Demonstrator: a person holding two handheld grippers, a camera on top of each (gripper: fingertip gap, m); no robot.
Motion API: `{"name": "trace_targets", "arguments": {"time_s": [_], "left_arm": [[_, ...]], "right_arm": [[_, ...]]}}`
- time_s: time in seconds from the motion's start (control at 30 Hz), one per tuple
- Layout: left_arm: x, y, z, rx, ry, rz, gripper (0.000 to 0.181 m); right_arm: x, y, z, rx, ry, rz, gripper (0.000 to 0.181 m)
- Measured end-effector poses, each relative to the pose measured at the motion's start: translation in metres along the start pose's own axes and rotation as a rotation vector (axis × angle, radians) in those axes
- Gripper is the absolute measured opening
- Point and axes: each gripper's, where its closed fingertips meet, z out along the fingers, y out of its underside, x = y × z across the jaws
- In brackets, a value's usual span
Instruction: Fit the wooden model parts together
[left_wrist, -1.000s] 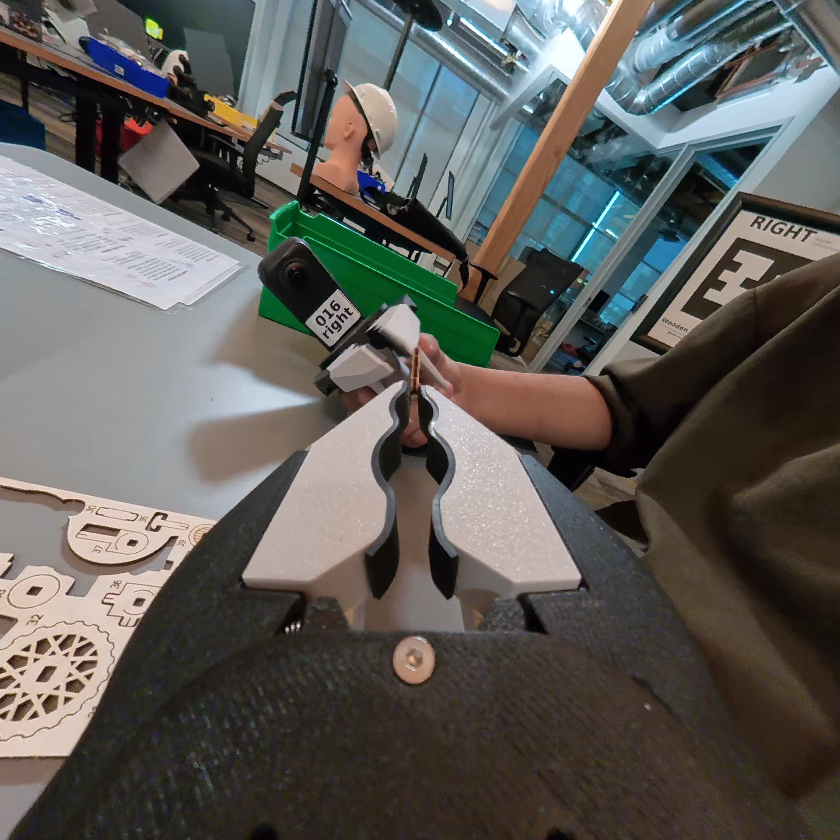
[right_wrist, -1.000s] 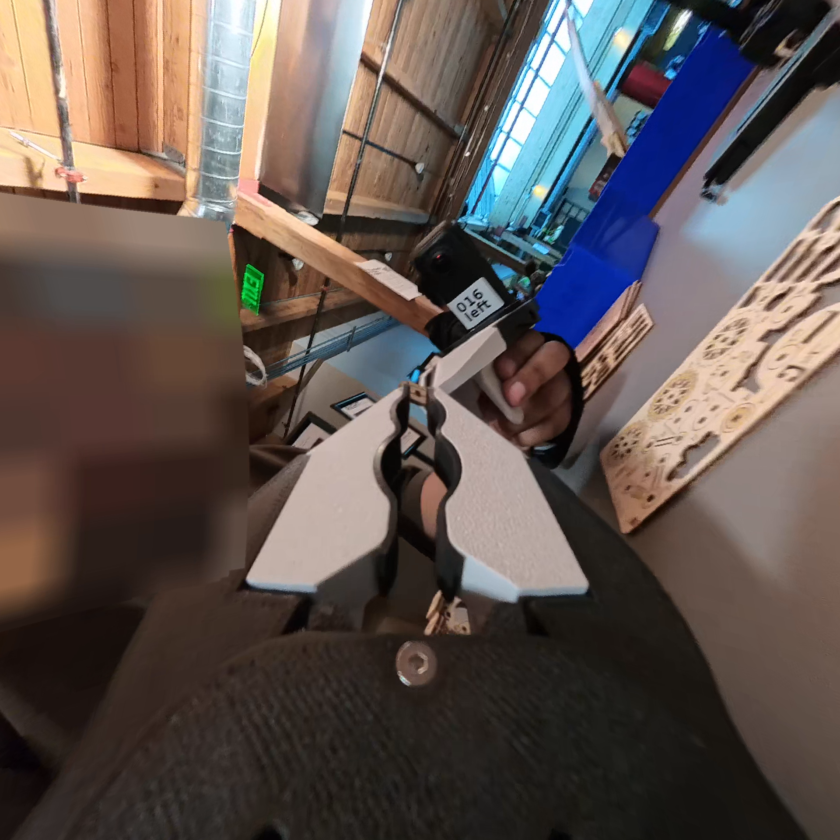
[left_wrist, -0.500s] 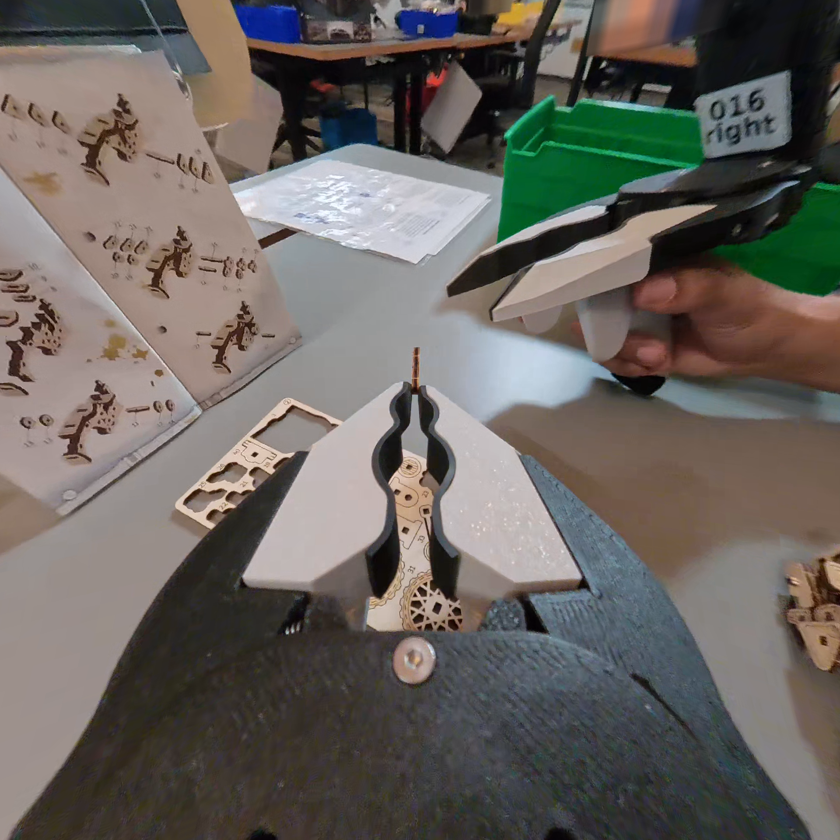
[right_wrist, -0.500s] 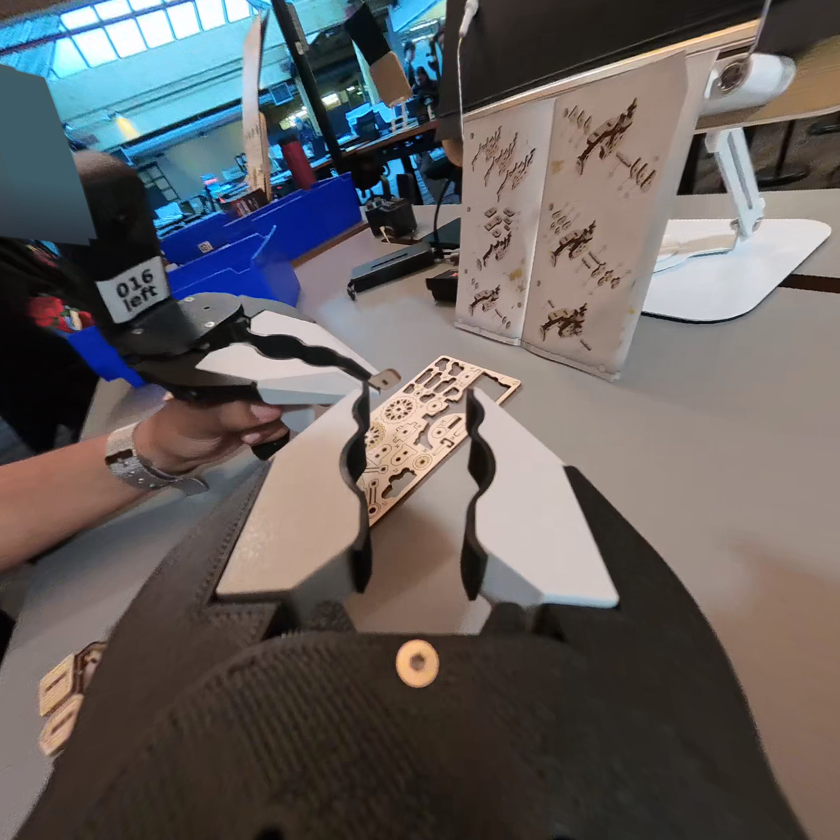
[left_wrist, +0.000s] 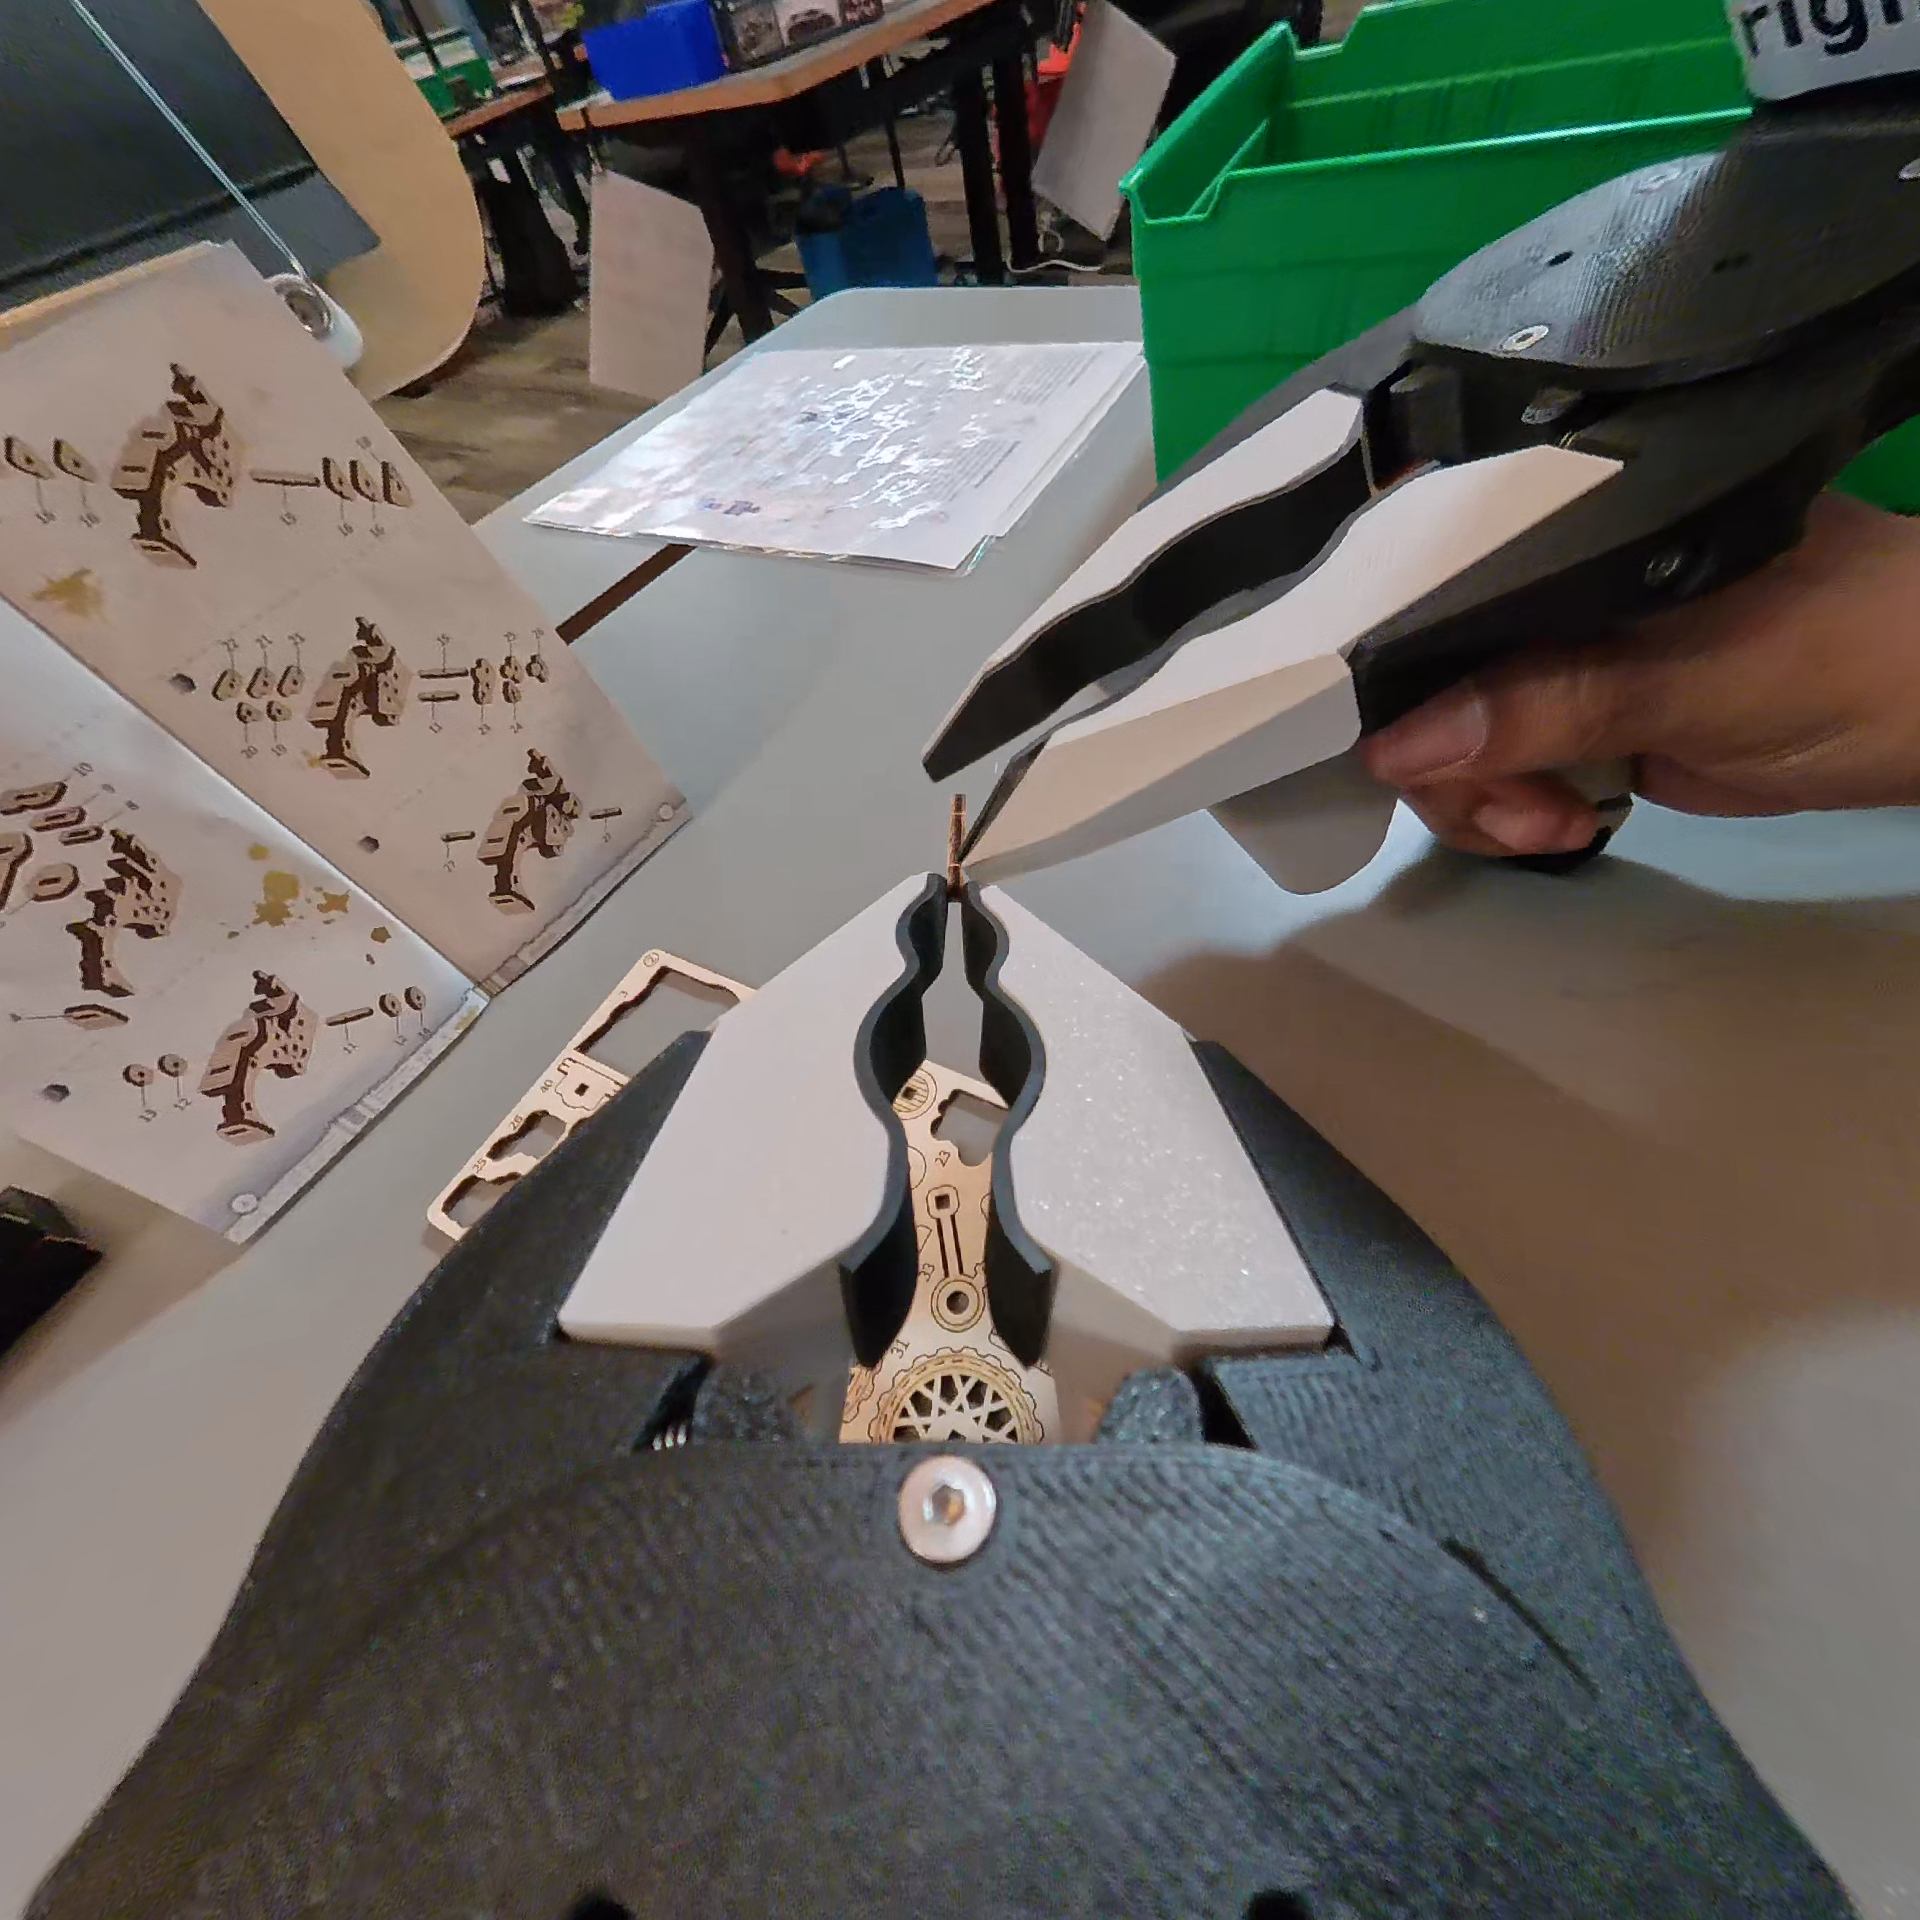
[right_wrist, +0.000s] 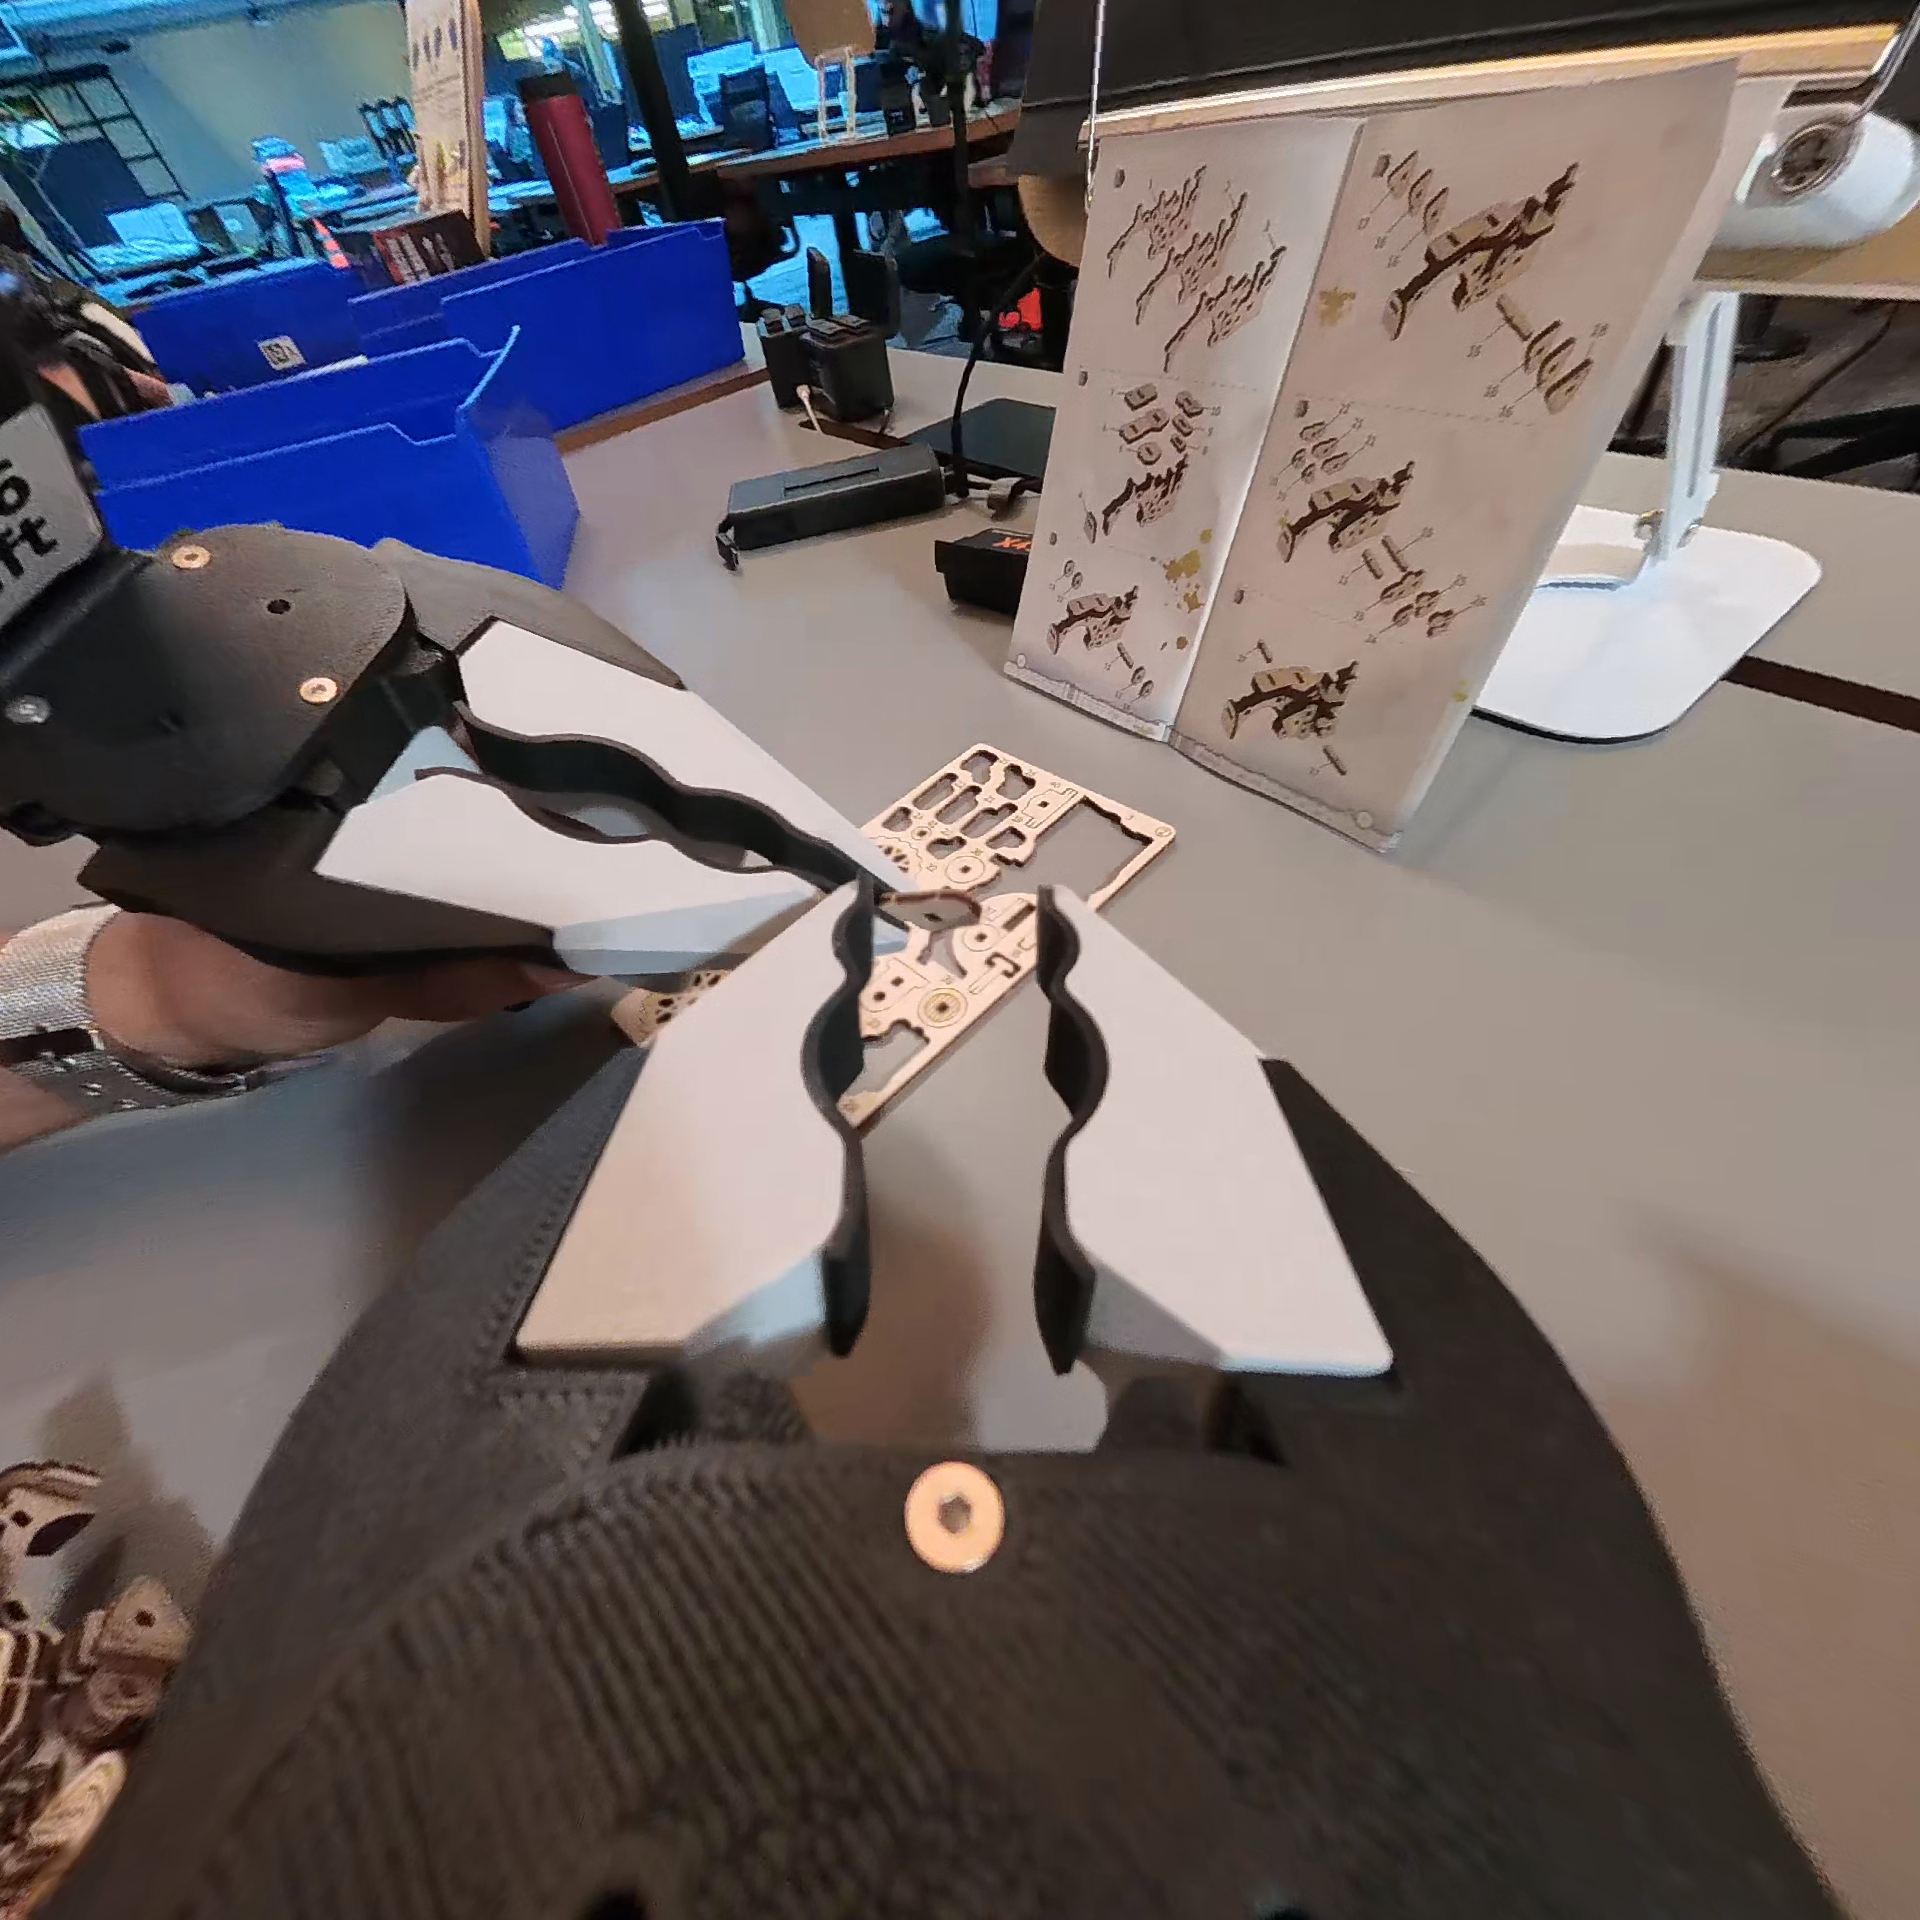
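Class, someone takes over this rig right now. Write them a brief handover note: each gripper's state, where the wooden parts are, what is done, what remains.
Left gripper: shut on a small wooden piece, held edge-up at its fingertips.
Right gripper: open, empty, tips right beside that piece.
Wooden parts sheet: flat on the grey table, several cut-outs already empty. Instruction sheets stand behind it. Some assembled-looking wooden bits lie at the near left edge.
Done: one piece picked up.
Left: probably take or steady the piece with the right gripper, then fit it.

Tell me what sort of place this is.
Likely a shared workshop or lab: rows of work tables, blue parts bins and a green bin, and propped assembly instructions.
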Motion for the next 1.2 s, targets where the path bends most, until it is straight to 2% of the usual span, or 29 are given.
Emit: {"name": "trace_targets", "arguments": {"time_s": [0.17, 0.47, 0.5, 0.63, 0.73, 0.9, 1.07, 1.2], "left_arm": [[0.000, -0.002, -0.001, 0.006, -0.017, 0.020, 0.000], [-0.001, -0.002, 0.001, 0.000, -0.025, 0.013, 0.000], [0.001, -0.001, 0.001, -0.009, -0.016, 0.020, 0.000], [0.000, -0.004, -0.002, 0.006, -0.024, 0.023, 0.000], [-0.001, -0.001, -0.001, 0.001, -0.020, 0.006, 0.000], [0.000, 0.000, 0.000, -0.003, -0.023, 0.021, 0.000], [0.001, -0.002, -0.001, 0.007, -0.025, 0.031, 0.000], [0.001, 0.001, 0.002, -0.012, -0.033, 0.044, 0.000]], "right_arm": [[-0.003, -0.001, 0.000, 0.002, -0.032, 0.022, 0.015], [0.000, -0.002, 0.000, -0.004, -0.058, 0.134, 0.012], [0.007, -0.003, -0.001, 0.013, -0.023, 0.146, 0.000], [0.034, -0.008, -0.011, 0.037, 0.050, 0.160, 0.000], [0.032, -0.011, -0.013, 0.063, 0.026, 0.174, 0.000], [0.009, -0.006, -0.003, 0.036, -0.020, 0.135, 0.026], [0.001, 0.001, 0.002, -0.001, -0.054, 0.159, 0.025], [-0.001, 0.003, 0.003, -0.022, -0.070, 0.183, 0.014]]}}
